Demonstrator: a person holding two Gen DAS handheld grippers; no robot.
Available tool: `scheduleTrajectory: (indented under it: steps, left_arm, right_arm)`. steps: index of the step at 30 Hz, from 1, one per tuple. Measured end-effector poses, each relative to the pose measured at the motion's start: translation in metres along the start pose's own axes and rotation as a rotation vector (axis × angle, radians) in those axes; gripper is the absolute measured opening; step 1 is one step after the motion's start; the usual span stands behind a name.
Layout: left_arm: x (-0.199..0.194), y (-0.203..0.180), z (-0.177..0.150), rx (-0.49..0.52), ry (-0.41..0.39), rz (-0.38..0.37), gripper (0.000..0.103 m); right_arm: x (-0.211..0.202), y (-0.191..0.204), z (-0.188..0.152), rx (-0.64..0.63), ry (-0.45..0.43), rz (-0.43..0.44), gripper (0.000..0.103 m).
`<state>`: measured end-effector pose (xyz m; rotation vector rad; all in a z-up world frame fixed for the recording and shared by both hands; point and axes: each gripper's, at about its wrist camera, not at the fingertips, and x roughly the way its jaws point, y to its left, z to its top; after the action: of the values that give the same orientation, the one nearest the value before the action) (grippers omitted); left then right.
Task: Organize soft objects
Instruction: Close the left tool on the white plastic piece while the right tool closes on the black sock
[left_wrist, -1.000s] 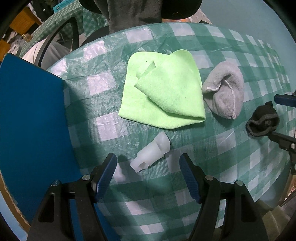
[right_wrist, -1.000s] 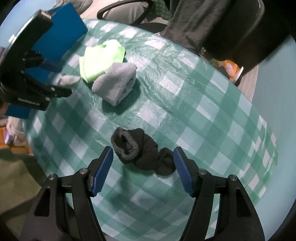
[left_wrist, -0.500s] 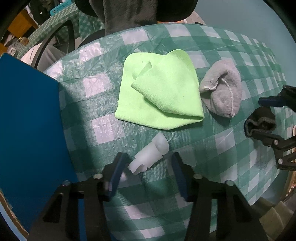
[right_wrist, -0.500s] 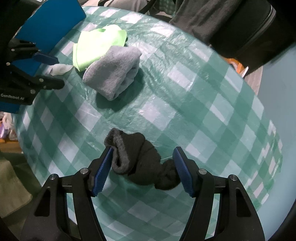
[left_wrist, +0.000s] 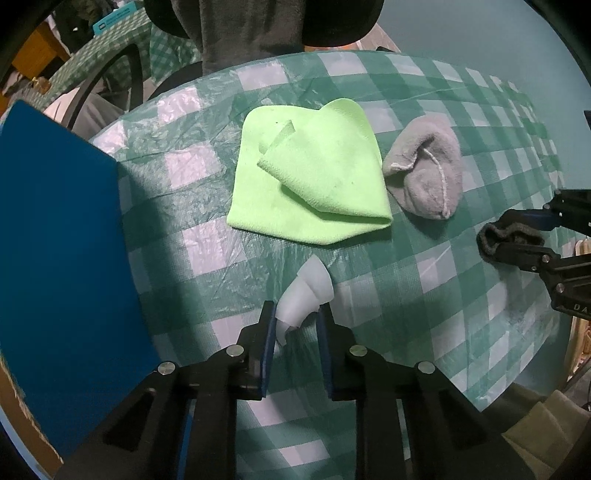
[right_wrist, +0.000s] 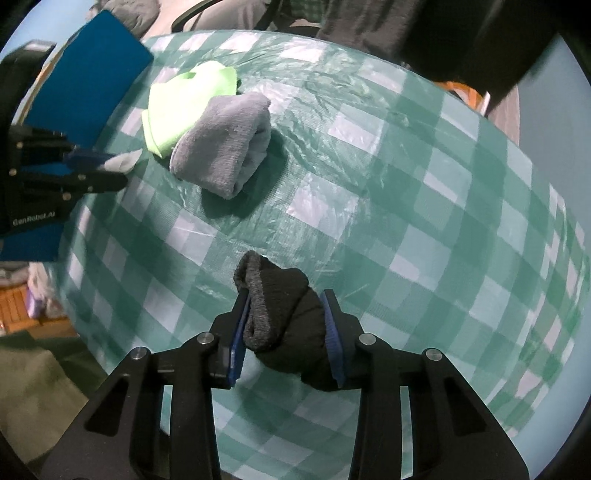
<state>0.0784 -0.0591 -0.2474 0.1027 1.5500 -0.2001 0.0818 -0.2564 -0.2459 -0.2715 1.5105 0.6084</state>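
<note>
My left gripper is shut on a small white soft object on the green checked tablecloth. My right gripper is shut on a rolled black sock; this sock also shows at the right edge of the left wrist view. A folded lime-green cloth lies beyond the white object, with a rolled grey sock to its right. In the right wrist view the grey sock and green cloth lie far left, near the left gripper.
A blue board stands along the table's left side. A dark chair with grey fabric is behind the table's far edge. The table edge drops away at the near right.
Both grippers have closed: the left on the white object, the right on the black sock. Each moved forward a little onto its object.
</note>
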Motion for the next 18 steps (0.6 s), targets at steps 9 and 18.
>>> scheduleTrajectory:
  steps: [9,18]
  left_arm:
    - [-0.012,0.000,-0.020,-0.026,-0.015,-0.014,0.013]
    - [-0.034,-0.013,-0.035,-0.022,-0.059,-0.043,0.013]
  right_arm:
    - [-0.018,-0.002,-0.007,0.096,-0.050,0.039,0.036]
    - [-0.044,0.003,-0.013,0.141,-0.120,0.053,0.036]
